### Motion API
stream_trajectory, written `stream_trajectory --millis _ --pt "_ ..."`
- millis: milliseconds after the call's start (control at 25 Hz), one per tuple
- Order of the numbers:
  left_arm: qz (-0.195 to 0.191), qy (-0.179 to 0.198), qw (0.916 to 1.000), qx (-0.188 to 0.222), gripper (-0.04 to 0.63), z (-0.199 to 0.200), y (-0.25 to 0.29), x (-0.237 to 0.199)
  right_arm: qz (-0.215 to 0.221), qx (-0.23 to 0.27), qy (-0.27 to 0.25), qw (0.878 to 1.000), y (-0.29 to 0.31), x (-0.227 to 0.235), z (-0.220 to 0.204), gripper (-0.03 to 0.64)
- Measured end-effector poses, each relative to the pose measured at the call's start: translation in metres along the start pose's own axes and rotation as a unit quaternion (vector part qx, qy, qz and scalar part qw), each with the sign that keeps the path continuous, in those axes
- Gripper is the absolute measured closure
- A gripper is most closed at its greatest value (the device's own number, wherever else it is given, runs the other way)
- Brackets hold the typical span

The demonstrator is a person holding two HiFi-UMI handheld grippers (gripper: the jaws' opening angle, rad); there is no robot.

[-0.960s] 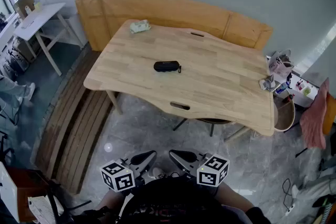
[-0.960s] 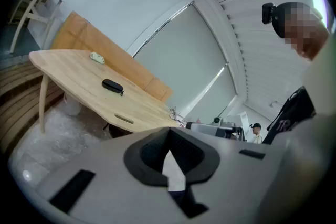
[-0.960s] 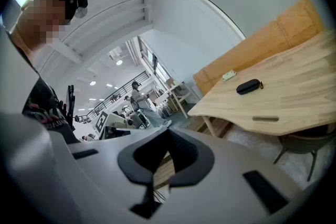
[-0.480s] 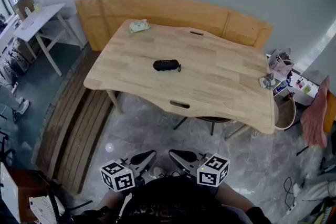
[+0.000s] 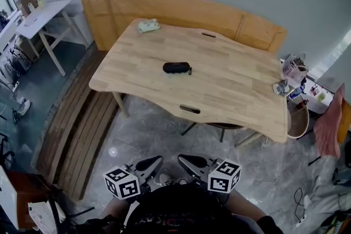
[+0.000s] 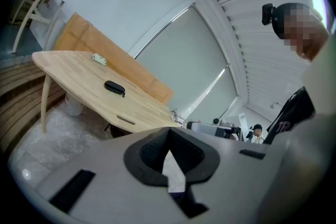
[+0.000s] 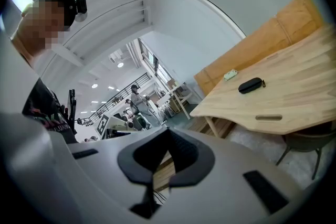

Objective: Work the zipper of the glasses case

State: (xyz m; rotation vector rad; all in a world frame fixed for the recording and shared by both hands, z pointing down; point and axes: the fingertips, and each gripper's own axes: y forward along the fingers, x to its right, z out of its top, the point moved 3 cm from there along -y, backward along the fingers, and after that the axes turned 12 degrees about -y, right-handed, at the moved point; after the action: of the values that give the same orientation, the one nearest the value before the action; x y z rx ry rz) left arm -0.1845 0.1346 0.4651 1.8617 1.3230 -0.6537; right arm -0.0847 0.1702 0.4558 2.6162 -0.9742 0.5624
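Glasses case (image 5: 176, 68) is lying closed on the wooden table (image 5: 230, 85), just above centre of the head view, with a small loop showing at its right end. Left gripper (image 5: 149, 165) and right gripper (image 5: 191, 164) are sitting side by side at bottom centre, well apart from the case. Both are keeping jaws fully together, gripping nothing.

Black shirt (image 5: 181, 213), grey grippers (image 5: 159, 160) (image 5: 181, 159) (black-and-white marker cubes (image 5: 122, 183) (image 5: 224, 176)).
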Motion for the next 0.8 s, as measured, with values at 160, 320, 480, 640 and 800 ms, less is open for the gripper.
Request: stream_trajectory --millis 160,320,480,640,800 --pt "0.003 -0.005 0.9999 0.009 0.584 0.004 -0.005 -0.006 -0.001 0.002 -0.003 1.0 0.006 0.003 0.003 0.601" --pt "0.008 -0.008 0.9998 0.015 0.584 0.007 -0.009 -0.011 0.003 0.006 -0.007 1.0 0.013 0.006 0.009 0.601" --pt "0.016 -0.019 0.9995 0.02 0.584 0.009 -0.011 -0.017 0.007 0.007 -0.011 1.0 0.016 0.012 0.013 0.587" --pt "0.025 -0.027 0.9991 0.023 0.584 0.012 -0.002 -0.019 0.005 0.003 -0.007 1.0 0.014 0.031 0.019 0.571" --pt "0.036 -0.036 0.9981 0.035 0.584 0.024 0.019 -0.023 0.013 -0.002 -0.006 1.0 0.015 0.061 0.032 0.557"
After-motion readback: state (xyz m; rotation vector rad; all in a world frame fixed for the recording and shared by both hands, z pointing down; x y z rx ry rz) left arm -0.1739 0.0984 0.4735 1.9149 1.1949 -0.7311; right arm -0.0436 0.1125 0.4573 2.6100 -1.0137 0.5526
